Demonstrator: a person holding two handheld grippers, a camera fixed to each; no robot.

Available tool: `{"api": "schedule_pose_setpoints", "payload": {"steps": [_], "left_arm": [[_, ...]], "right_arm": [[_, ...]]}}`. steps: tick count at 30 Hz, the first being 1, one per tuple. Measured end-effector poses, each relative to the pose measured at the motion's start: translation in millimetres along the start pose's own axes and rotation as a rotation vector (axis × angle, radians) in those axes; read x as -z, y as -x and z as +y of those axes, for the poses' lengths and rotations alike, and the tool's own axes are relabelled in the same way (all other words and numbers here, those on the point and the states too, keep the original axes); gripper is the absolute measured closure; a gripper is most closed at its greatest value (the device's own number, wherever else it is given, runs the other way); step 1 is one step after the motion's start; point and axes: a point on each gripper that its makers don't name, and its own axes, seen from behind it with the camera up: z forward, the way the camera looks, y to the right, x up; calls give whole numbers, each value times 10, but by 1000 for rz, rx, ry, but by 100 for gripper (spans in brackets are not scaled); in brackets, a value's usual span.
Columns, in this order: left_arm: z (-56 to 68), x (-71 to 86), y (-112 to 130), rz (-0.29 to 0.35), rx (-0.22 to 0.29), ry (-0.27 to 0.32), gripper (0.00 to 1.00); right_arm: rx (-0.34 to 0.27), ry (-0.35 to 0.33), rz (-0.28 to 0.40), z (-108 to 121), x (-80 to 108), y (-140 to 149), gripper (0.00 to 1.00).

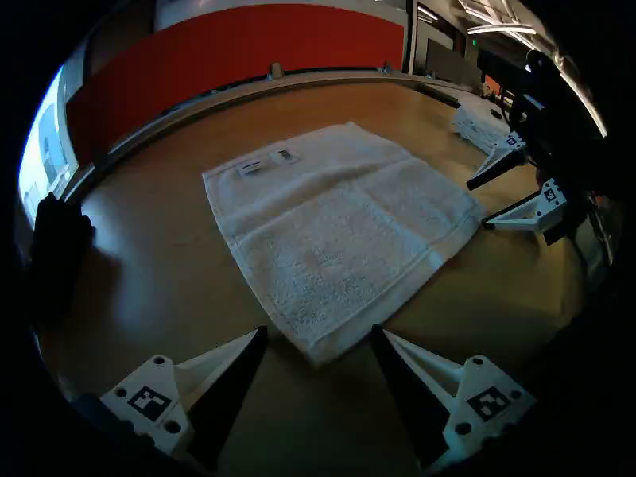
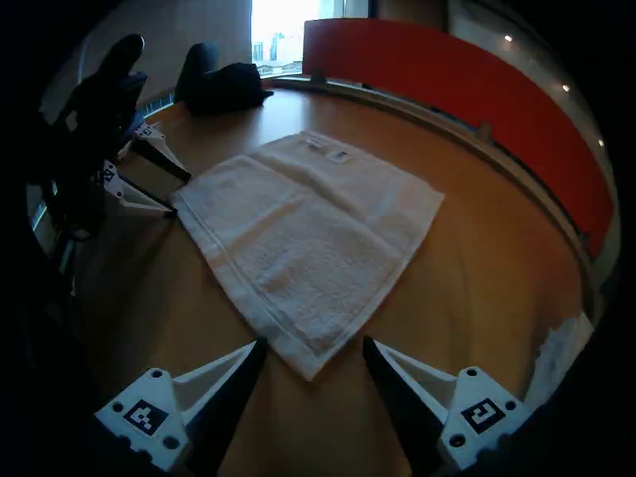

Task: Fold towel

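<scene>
Over the desk (image 1: 159,262), the left tool (image 1: 318,334) and right tool (image 2: 314,346) gaped wide at towel (image 1: 342,230) corners. A shallow pinch could have slipped, skewing the fold.

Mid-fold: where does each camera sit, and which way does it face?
Left gripper view: on the left gripper, over the table, facing across the towel toward the red panel; own fingers below, right gripper at right.
Right gripper view: on the right gripper, facing the towel from another corner; own fingers below, left gripper at left.
Shared: towel, table, red panel.
</scene>
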Motion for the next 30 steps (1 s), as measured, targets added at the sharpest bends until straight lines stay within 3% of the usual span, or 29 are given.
{"api": "schedule_pose_setpoints", "payload": {"steps": [13, 17, 21, 24, 27, 30], "left_arm": [[21, 1, 10, -8, 3, -3, 13], [37, 8, 16, -18, 0, -1, 24], [56, 12, 14, -22, -1, -1, 39], [70, 11, 10, -24, 1, -3, 53], [78, 6, 6, -27, 5, -5, 71], [75, 0, -2, -30, 9, -9, 80]], "right_arm": [[-22, -26, 3, -58, -23, 14, 31], [-21, -29, 0, -58, -20, 14, 42], [-32, -27, -2, -34, -21, 11, 58], [-39, -28, -2, -32, -23, 10, 69], [-39, -40, -3, -65, -21, 13, 73], [-39, -61, -6, -128, -15, 18, 78]]}}
